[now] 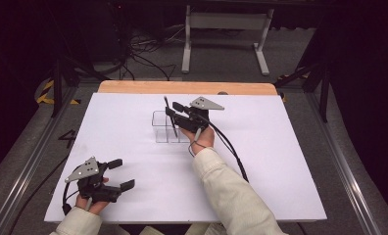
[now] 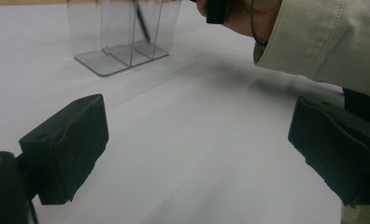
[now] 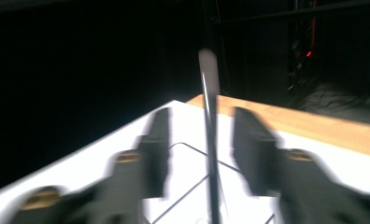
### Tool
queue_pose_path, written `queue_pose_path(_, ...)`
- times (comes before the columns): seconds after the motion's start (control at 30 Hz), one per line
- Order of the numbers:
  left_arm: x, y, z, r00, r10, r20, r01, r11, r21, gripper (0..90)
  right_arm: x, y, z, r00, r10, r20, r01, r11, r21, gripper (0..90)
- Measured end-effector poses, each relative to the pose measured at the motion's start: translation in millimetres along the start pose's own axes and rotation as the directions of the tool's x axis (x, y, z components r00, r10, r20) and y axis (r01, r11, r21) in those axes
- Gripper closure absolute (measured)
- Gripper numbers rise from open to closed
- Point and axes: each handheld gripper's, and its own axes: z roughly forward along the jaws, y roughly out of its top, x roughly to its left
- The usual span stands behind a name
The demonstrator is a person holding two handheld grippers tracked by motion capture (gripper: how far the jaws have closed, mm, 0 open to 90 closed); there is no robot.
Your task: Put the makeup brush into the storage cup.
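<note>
A clear plastic holder [image 1: 161, 128] with several compartments stands near the middle of the white board. A thin black pen [image 1: 171, 117] stands tilted in it, its top sticking out above the rim. My right gripper [image 1: 174, 108] is at the holder's right side, open, with one jaw on each side of the pen [image 3: 210, 116] and a gap on both sides; this view is blurred. My left gripper [image 1: 121, 174] rests open near the front left of the board, nothing between its jaws. From the left gripper [image 2: 197, 149] the holder [image 2: 122, 32] and pen [image 2: 143, 23] show farther off.
The white board [image 1: 280, 147] covers a wooden table whose far edge [image 1: 182, 87] shows behind it. A cable [image 1: 233, 152] trails from the right gripper beside the cream sleeve [image 1: 231, 191]. Metal rails run along both sides; a white stand's legs [image 1: 226, 39] and cables lie on the floor behind.
</note>
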Motion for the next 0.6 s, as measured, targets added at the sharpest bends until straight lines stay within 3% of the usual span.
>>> queue_pose_path(0.07, 0.0, 0.0, 0.0, 1.0, 0.0, 0.0, 0.0, 1.0, 0.001, 5.8, -3.1, 2.3, -3.2, 0.9992, 0.035, -0.017, -0.035, 0.999, -0.001, 36.6)
queue_pose_path(0.37, -0.3, 0.4, 0.4, 1.0, -0.001, -0.002, 0.001, 1.0, 0.002, 5.8, -3.6, 12.6, -19.6, 0.9993, -0.003, -0.037, 0.003, 1.0, -0.007, 18.7)
queue_pose_path(0.6, -0.8, 1.0, -0.8, 1.0, -0.002, -0.006, 0.002, 1.0, -0.004, 5.6, 2.3, 21.0, -38.5, 0.9926, -0.102, -0.067, 0.105, 0.993, 0.055, 5.5)
